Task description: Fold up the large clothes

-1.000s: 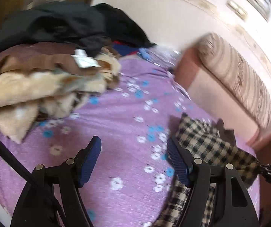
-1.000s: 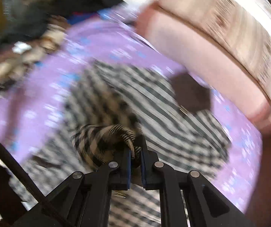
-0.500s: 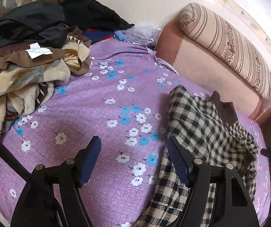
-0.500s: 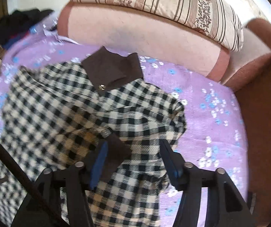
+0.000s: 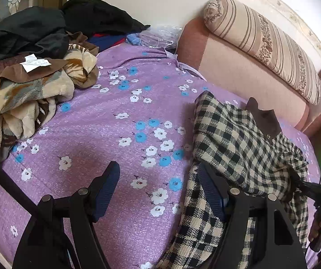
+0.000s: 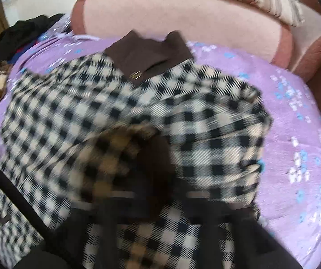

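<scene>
A black-and-cream checked garment (image 5: pixel 234 143) with a brown collar (image 5: pixel 264 118) lies on the purple flowered bedspread (image 5: pixel 115 130). My left gripper (image 5: pixel 158 186) is open and empty, low over the bedspread by the garment's left edge; its right finger (image 5: pixel 209 192) is over the checked cloth. In the right wrist view the garment (image 6: pixel 205 123) fills the frame with its collar (image 6: pixel 147 56) at the top. My right gripper (image 6: pixel 156 201) is blurred, low in the folds of the cloth, with its fingers apart. The right gripper also shows at the left wrist view's right edge (image 5: pixel 317 192).
A heap of blankets and dark clothes (image 5: pixel 30 67) lies at the far left of the bed. A pink headboard (image 5: pixel 239 67) with a striped bolster (image 5: pixel 265 42) runs along the far side. A plastic bag (image 5: pixel 156 38) lies by the wall.
My right gripper opened and let go of the sleeve it held, then dropped lower into the garment. My left gripper stayed open and shifted slightly closer to the garment's edge.
</scene>
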Tool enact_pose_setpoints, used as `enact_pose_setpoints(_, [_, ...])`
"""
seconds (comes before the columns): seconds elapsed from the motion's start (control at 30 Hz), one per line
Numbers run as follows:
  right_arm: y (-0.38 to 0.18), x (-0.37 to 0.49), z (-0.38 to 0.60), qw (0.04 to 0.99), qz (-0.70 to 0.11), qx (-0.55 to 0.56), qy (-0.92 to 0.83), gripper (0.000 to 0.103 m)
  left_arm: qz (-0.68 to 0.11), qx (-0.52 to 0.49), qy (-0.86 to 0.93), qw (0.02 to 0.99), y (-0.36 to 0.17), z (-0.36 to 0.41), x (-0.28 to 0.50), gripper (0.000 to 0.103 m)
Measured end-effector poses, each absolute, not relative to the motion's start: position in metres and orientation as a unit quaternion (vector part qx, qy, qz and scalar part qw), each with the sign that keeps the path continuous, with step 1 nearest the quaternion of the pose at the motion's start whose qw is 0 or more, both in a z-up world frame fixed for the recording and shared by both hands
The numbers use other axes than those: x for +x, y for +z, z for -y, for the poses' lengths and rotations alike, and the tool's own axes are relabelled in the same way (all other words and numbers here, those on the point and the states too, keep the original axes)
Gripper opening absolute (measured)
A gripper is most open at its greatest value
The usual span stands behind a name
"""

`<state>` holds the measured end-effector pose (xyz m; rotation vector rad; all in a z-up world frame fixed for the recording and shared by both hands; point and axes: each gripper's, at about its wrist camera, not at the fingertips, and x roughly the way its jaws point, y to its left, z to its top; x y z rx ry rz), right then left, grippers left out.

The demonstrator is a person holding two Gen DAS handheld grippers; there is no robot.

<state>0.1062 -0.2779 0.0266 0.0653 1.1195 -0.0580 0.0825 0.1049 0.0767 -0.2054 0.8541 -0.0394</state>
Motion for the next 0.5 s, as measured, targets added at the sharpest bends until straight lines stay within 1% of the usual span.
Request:
enact_pose_setpoints(0.23, [0.062,0.111,0.29,0.866,-0.494,-0.016,-0.077,0.008,-0.419,-0.092,-0.026,0.903,0.073,-0.098,0.085,0.071])
enact_pose_setpoints(0.33, [0.054,0.129,0.302,0.856,-0.507,-0.024,-0.104,0.008,-0.422,-0.076,-0.028,0.903,0.069,-0.092,0.085,0.071])
enact_pose_setpoints(0.43, [0.03,0.143,0.304,0.822,-0.545,-0.072,-0.149,0.009,-0.427,-0.065,-0.031,0.901,0.066,-0.088,0.086,0.071])
enact_pose_setpoints(0.47, [0.031,0.14,0.303,0.825,-0.535,-0.083,-0.163,0.012,-0.429,-0.064,-0.032,0.9,0.065,-0.087,0.086,0.071])
enact_pose_setpoints(0.5, [0.036,0.135,0.303,0.831,-0.522,-0.083,-0.173,0.019,-0.43,-0.065,-0.034,0.9,0.065,-0.087,0.086,0.071])
